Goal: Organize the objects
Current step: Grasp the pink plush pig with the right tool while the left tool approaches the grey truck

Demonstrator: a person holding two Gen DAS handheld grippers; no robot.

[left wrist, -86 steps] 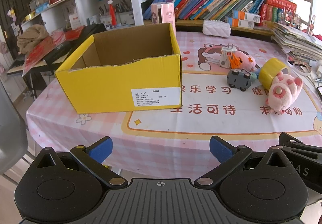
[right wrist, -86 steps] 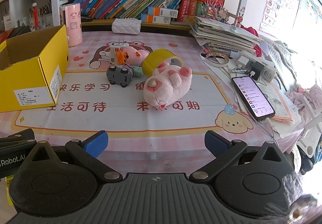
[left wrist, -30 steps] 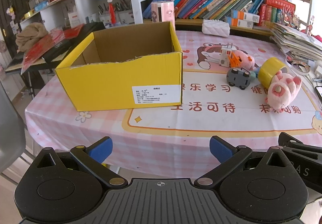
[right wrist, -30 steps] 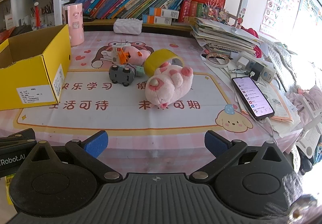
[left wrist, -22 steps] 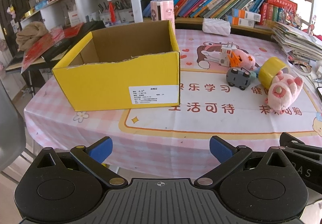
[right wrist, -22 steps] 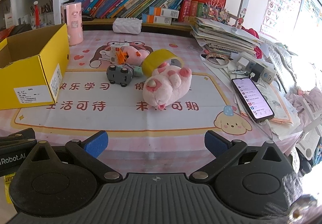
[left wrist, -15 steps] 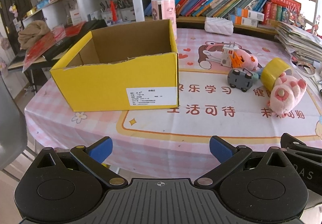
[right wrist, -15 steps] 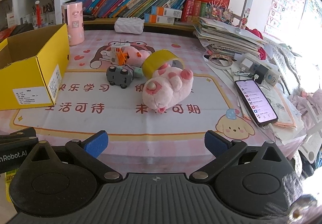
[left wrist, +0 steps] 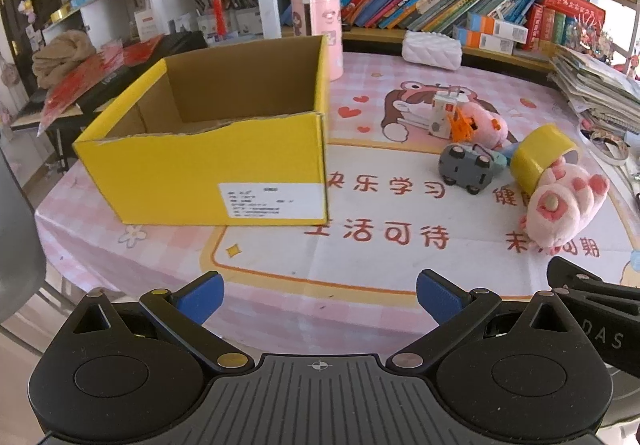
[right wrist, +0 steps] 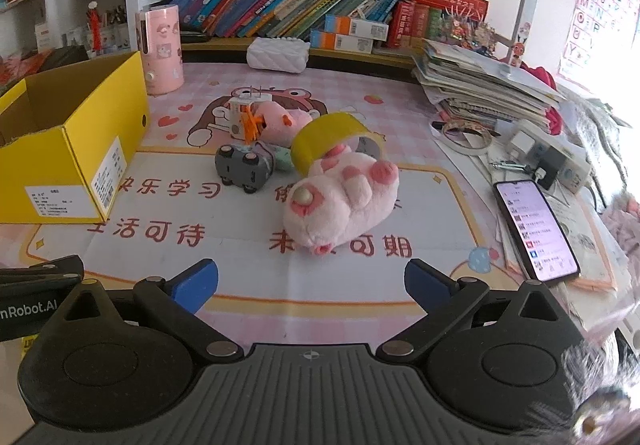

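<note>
The pink plush toy lies on its side near the middle of your table, which wears a pink checked cloth with a printed cartoon mat. Behind the table run bookshelves packed with leaning books; a stack of papers and a lit phone sit at your right. The plush is pale pink with darker pink paw pads, and its far end touches a yellow tape roll standing on edge. Just beside it lies a grey toy car, tipped with its wheels facing you, and behind that a smaller pink toy with a white-and-orange block piece against it. The yellow cardboard box stands well apart to the left; what you can see of its inside is bare brown card. Your left gripper and right gripper both hang near the table's front edge, jaws spread wide, holding nothing.
</note>
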